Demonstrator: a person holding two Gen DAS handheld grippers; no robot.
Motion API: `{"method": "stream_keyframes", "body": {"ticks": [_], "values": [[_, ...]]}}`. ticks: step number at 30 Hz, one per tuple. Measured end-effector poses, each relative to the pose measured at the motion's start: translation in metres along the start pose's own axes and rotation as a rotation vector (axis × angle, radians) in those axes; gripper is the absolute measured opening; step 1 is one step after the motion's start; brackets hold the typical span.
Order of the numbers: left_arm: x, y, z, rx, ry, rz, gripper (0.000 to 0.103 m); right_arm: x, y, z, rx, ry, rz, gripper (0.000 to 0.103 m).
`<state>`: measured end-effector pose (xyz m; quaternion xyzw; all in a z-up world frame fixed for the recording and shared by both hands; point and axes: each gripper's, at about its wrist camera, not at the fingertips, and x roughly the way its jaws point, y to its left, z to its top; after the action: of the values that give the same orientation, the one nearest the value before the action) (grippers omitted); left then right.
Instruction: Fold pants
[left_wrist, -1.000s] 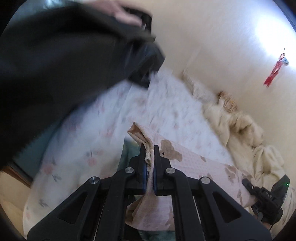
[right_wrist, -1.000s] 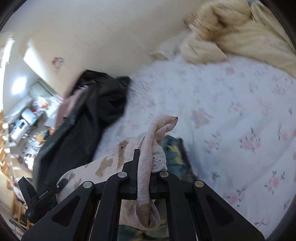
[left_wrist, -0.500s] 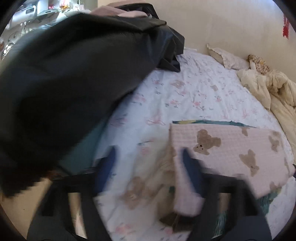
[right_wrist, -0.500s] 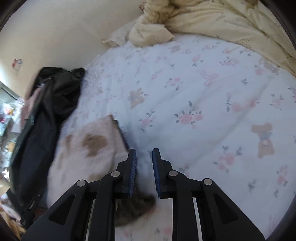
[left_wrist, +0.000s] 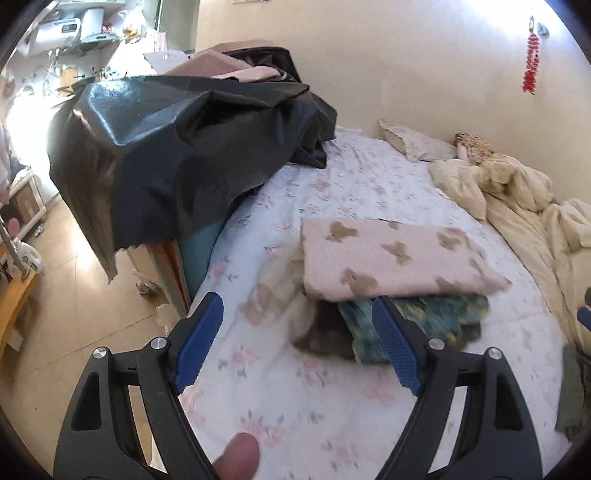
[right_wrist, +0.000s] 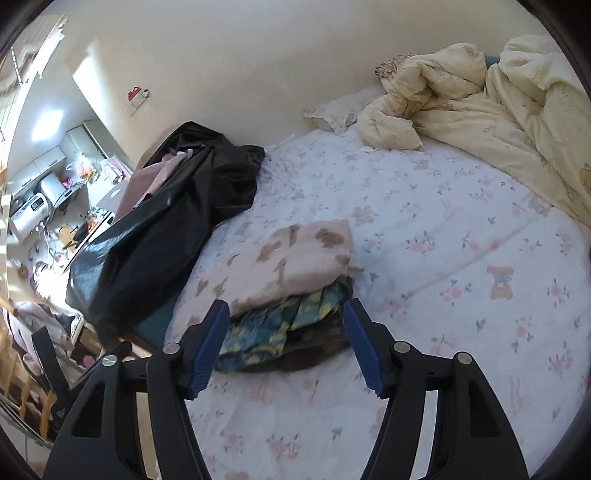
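Observation:
The pink pants with brown bear prints (left_wrist: 391, 254) (right_wrist: 295, 254) lie folded flat on top of a small stack of folded clothes, above a teal and yellow patterned piece (left_wrist: 417, 317) (right_wrist: 280, 321) and a dark one. The stack rests on the floral bedsheet (left_wrist: 332, 406) (right_wrist: 461, 229). My left gripper (left_wrist: 299, 339) is open, raised in front of the stack, with nothing between its blue pads. My right gripper (right_wrist: 284, 336) hovers before the stack with its jaws opening and nothing gripped. A fingertip (left_wrist: 236, 458) shows at the bottom of the left wrist view.
A large black sheet (left_wrist: 177, 147) (right_wrist: 173, 236) drapes over the bed's left end. A cream duvet (left_wrist: 524, 206) (right_wrist: 498, 96) and a pillow (left_wrist: 413, 140) are bunched by the wall. Tiled floor (left_wrist: 55, 295) and kitchen clutter lie beyond the bed edge.
Both grippers held the pink pants' edge, then let go and pulled back and up. The pants now rest folded on the stack, and both sets of jaws have spread apart.

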<state>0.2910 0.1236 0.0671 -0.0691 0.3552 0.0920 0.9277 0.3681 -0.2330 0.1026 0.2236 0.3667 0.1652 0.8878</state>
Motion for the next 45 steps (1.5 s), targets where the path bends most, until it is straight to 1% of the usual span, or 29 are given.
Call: {"method": "stream_keyframes", "body": {"ticks": [3,4,5,6,7,9,11,13,14,15,16,19,22,24,27,29,32,33,36,38,42,45], "values": [[-0.033,-0.010,-0.009,0.044,-0.037,-0.047,0.081,-0.019,0.013,-0.014,-0.014,-0.004,0.016,0.073],[-0.044,-0.014,-0.012,0.051,-0.038,-0.054,0.083,-0.027,0.015,-0.019,-0.005,-0.001,0.023,0.075],[-0.051,-0.016,-0.015,0.054,-0.035,-0.067,0.089,-0.033,0.018,-0.023,-0.005,-0.001,0.029,0.078],[-0.059,-0.017,-0.019,0.053,-0.031,-0.084,0.093,-0.039,0.020,-0.027,-0.012,-0.001,0.027,0.085],[-0.069,-0.017,-0.026,0.051,-0.026,-0.103,0.093,-0.046,0.023,-0.031,-0.023,-0.004,0.020,0.086],[-0.088,-0.017,-0.040,0.055,-0.018,-0.110,0.094,-0.063,0.029,-0.041,-0.033,-0.014,0.027,0.087],[-0.103,-0.015,-0.051,0.037,-0.009,-0.105,0.094,-0.081,0.033,-0.054,-0.040,-0.025,0.030,0.090],[-0.119,-0.011,-0.059,0.006,-0.004,-0.104,0.094,-0.096,0.037,-0.069,-0.049,-0.029,0.005,0.097],[-0.128,-0.010,-0.063,-0.004,-0.009,-0.099,0.096,-0.100,0.037,-0.076,-0.052,-0.023,-0.021,0.097],[-0.135,-0.011,-0.068,-0.003,-0.014,-0.100,0.101,-0.104,0.038,-0.081,-0.055,-0.015,-0.046,0.097],[-0.142,-0.012,-0.072,0.005,-0.012,-0.098,0.103,-0.111,0.039,-0.090,-0.062,-0.013,-0.054,0.097],[-0.163,-0.013,-0.088,0.022,-0.032,-0.104,0.103,-0.130,0.044,-0.111,-0.093,-0.010,-0.068,0.097],[-0.179,-0.015,-0.104,0.028,-0.042,-0.101,0.103,-0.152,0.047,-0.130,-0.112,-0.020,-0.061,0.098],[-0.186,-0.017,-0.112,0.037,-0.043,-0.106,0.103,-0.163,0.048,-0.141,-0.131,-0.028,-0.073,0.098],[-0.195,-0.023,-0.127,0.083,-0.056,-0.153,0.103,-0.175,0.051,-0.160,-0.177,-0.046,-0.091,0.102],[-0.201,-0.027,-0.136,0.105,-0.066,-0.125,0.103,-0.183,0.051,-0.173,-0.195,-0.070,-0.092,0.103],[-0.214,-0.030,-0.145,0.131,-0.122,-0.072,0.103,-0.189,0.046,-0.189,-0.191,-0.099,-0.085,0.103],[-0.217,-0.030,-0.147,0.130,-0.130,-0.070,0.103,-0.190,0.045,-0.193,-0.185,-0.104,-0.086,0.103],[-0.215,-0.027,-0.150,0.087,-0.112,-0.075,0.103,-0.187,0.044,-0.199,-0.183,-0.101,-0.085,0.103],[-0.208,-0.028,-0.154,0.072,-0.085,-0.054,0.103,-0.183,0.046,-0.201,-0.203,-0.100,-0.081,0.103],[-0.197,-0.033,-0.161,0.102,-0.071,-0.046,0.103,-0.175,0.049,-0.205,-0.229,-0.098,-0.086,0.103],[-0.194,-0.034,-0.162,0.104,-0.066,-0.072,0.103,-0.173,0.057,-0.209,-0.271,-0.120,-0.099,0.103]]}}
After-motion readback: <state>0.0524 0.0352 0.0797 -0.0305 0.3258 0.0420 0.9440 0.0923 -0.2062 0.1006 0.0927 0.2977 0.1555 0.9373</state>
